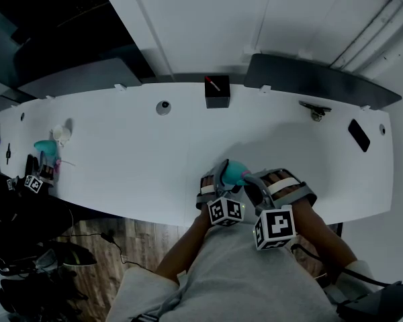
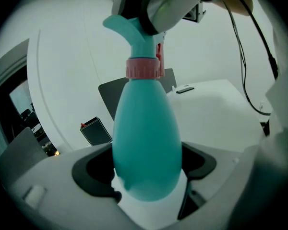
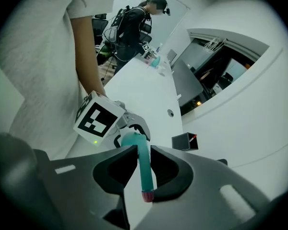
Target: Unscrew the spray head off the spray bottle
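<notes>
The worktop is long and white and runs along a white wall, with a black box at its back edge. In the head view, a second teal bottle stands far off at the left end. Your two claws meet just over the near edge. The left claw and the right claw are close side by side, and the bottle shows teal between them.

In the left gripper view, your left claw stands wide and clamps the fat lower body of the bottle. Its bottom sits deep between the jaws. The bottle points away from the camera. A pink collar rings the neck, and the spray head is still seated above it. Your right claw comes in from the top and covers the upper part of the spray head. The box lies behind on the worktop.

In the right gripper view, your right claw is drawn in narrow on the spray head. A slim teal stem with a pink tip runs between the jaws, and both pads press on it. Past the jaws sits the left claw's marker cube. The box is to the right. A person stands at the far end of the worktop.
</notes>
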`<control>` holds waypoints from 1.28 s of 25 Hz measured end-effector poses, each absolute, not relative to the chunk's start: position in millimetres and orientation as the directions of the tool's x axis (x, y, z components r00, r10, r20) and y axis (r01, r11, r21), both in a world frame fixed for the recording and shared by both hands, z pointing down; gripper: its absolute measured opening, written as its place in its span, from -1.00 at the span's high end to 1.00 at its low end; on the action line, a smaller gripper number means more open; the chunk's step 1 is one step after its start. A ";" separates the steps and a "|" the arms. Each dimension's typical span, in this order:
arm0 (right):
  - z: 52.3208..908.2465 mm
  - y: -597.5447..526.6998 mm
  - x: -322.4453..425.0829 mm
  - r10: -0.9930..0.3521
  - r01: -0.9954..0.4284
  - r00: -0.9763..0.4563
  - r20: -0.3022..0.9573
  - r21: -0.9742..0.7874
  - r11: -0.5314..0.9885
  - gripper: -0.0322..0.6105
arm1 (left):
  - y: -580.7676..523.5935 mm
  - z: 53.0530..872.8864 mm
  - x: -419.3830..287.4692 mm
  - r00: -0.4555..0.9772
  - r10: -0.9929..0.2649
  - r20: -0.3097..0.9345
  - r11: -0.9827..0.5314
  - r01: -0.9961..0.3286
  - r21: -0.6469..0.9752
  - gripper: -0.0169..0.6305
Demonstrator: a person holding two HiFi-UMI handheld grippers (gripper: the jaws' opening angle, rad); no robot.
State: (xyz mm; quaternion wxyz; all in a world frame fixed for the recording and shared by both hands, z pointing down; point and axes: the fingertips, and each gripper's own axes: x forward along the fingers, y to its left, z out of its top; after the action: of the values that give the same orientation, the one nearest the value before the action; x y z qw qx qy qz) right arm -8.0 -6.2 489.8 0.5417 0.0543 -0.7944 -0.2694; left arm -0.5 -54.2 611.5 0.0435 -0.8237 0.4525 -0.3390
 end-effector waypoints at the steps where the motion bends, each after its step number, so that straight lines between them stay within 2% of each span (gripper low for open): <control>1: 487.5 -8.2 -8.9 -0.388 0.189 -0.419 0.821 0.497 0.847 0.61 | -54.4 611.1 -0.7 0.363 -0.774 0.518 -0.585 -0.723 -0.368 -0.29; 4: 475.5 -15.6 -10.2 -0.400 0.099 -0.462 0.792 0.494 0.864 0.34 | -55.7 608.8 -1.4 0.365 -0.776 0.515 -0.577 -0.739 -0.347 -0.29; 7: 452.3 -18.6 -10.5 -0.369 -0.079 -0.565 0.738 0.397 0.915 0.28 | -58.2 608.2 -4.9 0.356 -0.780 0.515 -0.560 -0.764 -0.321 -0.29; 9: 433.8 -16.5 -10.0 -0.332 -0.228 -0.653 0.681 0.241 0.943 0.29 | -60.3 608.6 -9.8 0.341 -0.786 0.515 -0.544 -0.777 -0.316 -0.29; 11: 418.6 -9.2 -8.2 -0.266 -0.367 -0.748 0.608 -0.044 0.929 0.32 | -62.5 608.8 -14.2 0.329 -0.793 0.513 -0.529 -0.790 -0.310 -0.29; 13: 411.7 2.2 -6.2 -0.192 -0.426 -0.844 0.501 -0.408 0.808 0.37 | -65.1 606.5 -16.8 0.326 -0.798 0.506 -0.511 -0.811 -0.283 -0.29; 15: 419.5 14.3 -1.7 -0.142 -0.396 -0.907 0.396 -0.689 0.607 0.37 | -67.4 601.9 -17.3 0.330 -0.805 0.493 -0.497 -0.828 -0.259 -0.29; 16: 428.7 18.8 1.9 -0.131 -0.375 -0.924 0.360 -0.782 0.498 0.32 | -67.9 599.2 -17.1 0.332 -0.809 0.485 -0.493 -0.832 -0.254 -0.29; 18: 447.3 17.9 11.8 -0.162 -0.342 -0.938 0.308 -0.901 0.269 0.08 | -67.8 594.2 -16.2 0.330 -0.821 0.466 -0.487 -0.832 -0.268 -0.29; 19: 453.2 11.8 17.1 -0.207 -0.313 -0.937 0.280 -0.938 0.146 -0.02 | -67.7 592.7 -16.0 0.323 -0.828 0.457 -0.483 -0.827 -0.290 -0.29; 22: 459.1 -9.8 24.7 -0.356 -0.184 -0.908 0.223 -0.973 -0.141 -0.09 | -68.0 589.8 -17.2 0.294 -0.855 0.428 -0.468 -0.794 -0.388 -0.29; 26: 478.0 -25.0 33.7 -0.445 -0.191 -0.839 0.315 -0.934 -0.301 -0.11 | -66.1 576.7 -13.4 0.290 -0.877 0.382 -0.459 -0.741 -0.490 -0.29; 27: 484.7 -25.8 36.2 -0.441 -0.225 -0.827 0.349 -0.924 -0.309 -0.10 | -64.8 575.7 -11.4 0.292 -0.880 0.374 -0.459 -0.724 -0.515 -0.29; 28: 489.9 -25.9 37.8 -0.427 -0.271 -0.821 0.379 -0.917 -0.294 0.01 | -63.6 576.0 -9.4 0.295 -0.881 0.371 -0.462 -0.708 -0.534 -0.29; 29: 492.3 -25.8 38.0 -0.407 -0.322 -0.820 0.403 -0.912 -0.254 0.27 | -62.7 577.2 -7.5 0.297 -0.879 0.373 -0.466 -0.698 -0.543 -0.29; 32: 487.5 -26.3 30.8 -0.340 -0.457 -0.831 0.440 -0.889 -0.034 0.37 | -62.8 582.5 -6.0 0.298 -0.873 0.387 -0.477 -0.692 -0.542 -0.29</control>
State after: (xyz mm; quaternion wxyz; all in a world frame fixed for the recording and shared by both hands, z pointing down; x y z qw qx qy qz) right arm 30.8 -26.3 487.5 0.0444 0.2874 -0.6935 0.6592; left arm -6.0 -62.8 582.5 0.1371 -0.7939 0.4927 -0.3288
